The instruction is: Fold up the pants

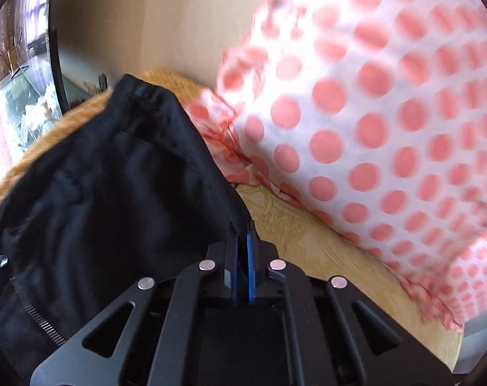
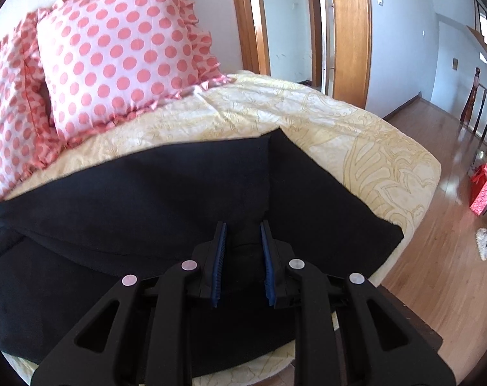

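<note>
Black pants (image 2: 147, 193) lie spread across a cream patterned bedspread (image 2: 356, 135). My right gripper (image 2: 243, 228) sits over their near part, its blue pads pressed on a raised bunch of the black cloth. In the left wrist view the pants (image 1: 114, 177) rise in a peak, with the waistband at the top and a zipper (image 1: 34, 308) at the lower left. My left gripper (image 1: 241, 231) is shut on the edge of this cloth, its jaws almost touching.
Pink polka-dot pillows (image 2: 121, 54) lean at the head of the bed, and one pillow (image 1: 372, 112) is close on the left gripper's right. The bed's right edge drops to a wooden floor (image 2: 436, 257) with a red bag (image 2: 482, 189). Wooden door frames (image 2: 349, 32) stand behind.
</note>
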Motion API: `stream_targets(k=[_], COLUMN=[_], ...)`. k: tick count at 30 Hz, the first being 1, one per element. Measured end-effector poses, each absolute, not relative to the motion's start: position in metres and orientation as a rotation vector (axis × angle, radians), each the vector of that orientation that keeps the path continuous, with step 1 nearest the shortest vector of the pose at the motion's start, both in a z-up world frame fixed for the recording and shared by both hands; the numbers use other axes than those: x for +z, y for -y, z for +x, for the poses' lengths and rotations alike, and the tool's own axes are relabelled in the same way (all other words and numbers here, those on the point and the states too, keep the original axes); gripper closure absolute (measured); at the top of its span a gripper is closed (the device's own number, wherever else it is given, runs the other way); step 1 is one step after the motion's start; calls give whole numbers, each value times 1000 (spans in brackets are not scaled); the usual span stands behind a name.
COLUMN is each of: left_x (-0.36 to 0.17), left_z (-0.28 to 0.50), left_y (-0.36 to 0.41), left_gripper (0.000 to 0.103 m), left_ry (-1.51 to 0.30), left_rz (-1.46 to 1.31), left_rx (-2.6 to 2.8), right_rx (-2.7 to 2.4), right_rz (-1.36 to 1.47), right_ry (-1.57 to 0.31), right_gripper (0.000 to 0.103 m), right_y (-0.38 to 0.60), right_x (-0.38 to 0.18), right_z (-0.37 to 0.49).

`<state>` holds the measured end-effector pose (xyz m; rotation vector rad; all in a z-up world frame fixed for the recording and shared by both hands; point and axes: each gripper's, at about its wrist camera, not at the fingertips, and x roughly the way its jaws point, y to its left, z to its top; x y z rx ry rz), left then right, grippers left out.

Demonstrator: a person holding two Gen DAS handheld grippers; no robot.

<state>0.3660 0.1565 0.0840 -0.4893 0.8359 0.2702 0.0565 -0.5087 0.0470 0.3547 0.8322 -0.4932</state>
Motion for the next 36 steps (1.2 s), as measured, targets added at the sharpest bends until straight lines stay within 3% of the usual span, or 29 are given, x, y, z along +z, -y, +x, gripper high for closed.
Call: stream_targets(k=[6, 10, 15, 23, 24, 26, 27, 28, 30, 31, 33, 36], left_x=[141, 151, 105, 35, 33, 33, 35, 38, 43, 43, 41, 33], left_z=[226, 148, 60, 15, 14, 9, 5, -2, -9, -8, -3, 12], left_y=[-158, -158, -148, -152, -155, -162, -167, -174, -188, -194, -209, -228], left_gripper=[99, 99, 99, 97, 92, 65, 36, 26, 25, 25, 26, 38], left_ry=[-617, -536, -510, -564, -567, -555, -542, -508, -469, -479, -504, -558], left_rz=[-490, -472, -428, -462, -471, -515, -541, -571, -623, -647, -719, -780], left_rx=[168, 156, 231, 311, 313, 327, 345, 369, 370, 362, 331, 301], right_rx=[-493, -514, -535, -550, -548, -524, -520, -519, -521, -526, -519, -500], right_rz=[388, 402, 428, 466, 467, 471, 469, 467, 466, 462, 448, 435], right_ry=[-763, -708, -712, -762, -766, -777, -777, -776, -771, -759, -747, -736], right_gripper=[82, 83, 83, 83, 83, 82, 82, 79, 63, 50, 48, 48], right_y=[525, 540, 553, 558, 558, 555, 553, 552, 551, 549, 544, 536], right_x=[67, 84, 82, 62, 61, 63, 65, 67, 72, 76, 82, 90], right_z=[56, 53, 44, 36, 35, 34, 32, 31, 28, 24, 22, 19])
